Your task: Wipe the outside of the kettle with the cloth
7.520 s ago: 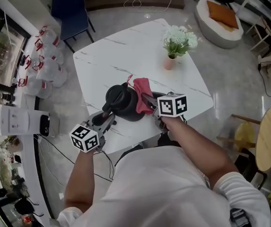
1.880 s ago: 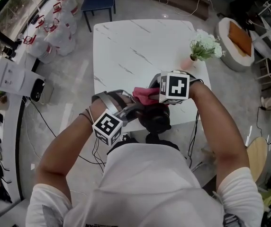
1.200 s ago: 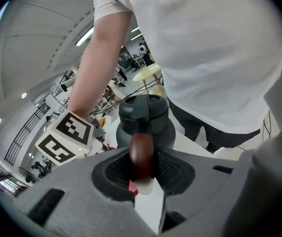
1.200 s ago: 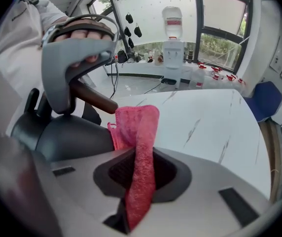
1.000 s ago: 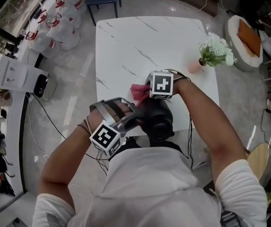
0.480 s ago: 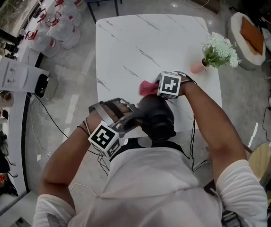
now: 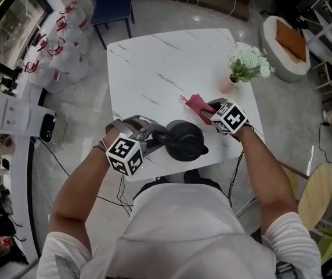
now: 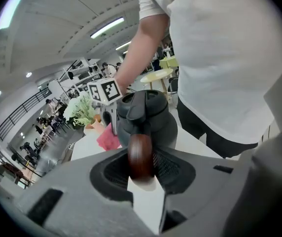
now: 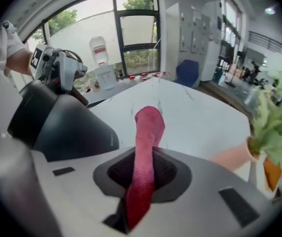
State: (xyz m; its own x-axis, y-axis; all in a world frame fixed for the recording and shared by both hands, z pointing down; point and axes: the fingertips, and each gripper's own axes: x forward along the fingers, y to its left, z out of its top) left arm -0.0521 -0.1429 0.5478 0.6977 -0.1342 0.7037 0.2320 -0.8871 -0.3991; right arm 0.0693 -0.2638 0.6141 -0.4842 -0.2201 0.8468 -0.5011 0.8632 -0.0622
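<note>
The person is standing at the near edge of a white table (image 7: 154, 63), working a gripper in each hand. The left gripper (image 7: 156, 136) is reaching in from the left and is clamped on the kettle (image 7: 183, 141) by its brown handle (image 8: 141, 154). The jaws have just been easing a little wider, with the handle between them and the pads on either side of it. The black kettle is sitting upright on the table near its near edge, between the two grippers.

The right gripper (image 7: 208, 111) is coming in from the right and pointing steeply down. Its jaws are pinching the pink cloth (image 7: 198, 105), which is sticking out past them in a narrow fold. The cloth is hanging just to the far right of the kettle. In the right gripper view a strip of bare table is showing between cloth and kettle, so the two are not touching.

Farther right, near the table's right edge, a small pink vase (image 7: 227, 86) is holding white flowers (image 7: 247, 63), well apart from the kettle. A blue chair (image 7: 111, 7) is standing on the floor beyond the table's far left corner.
</note>
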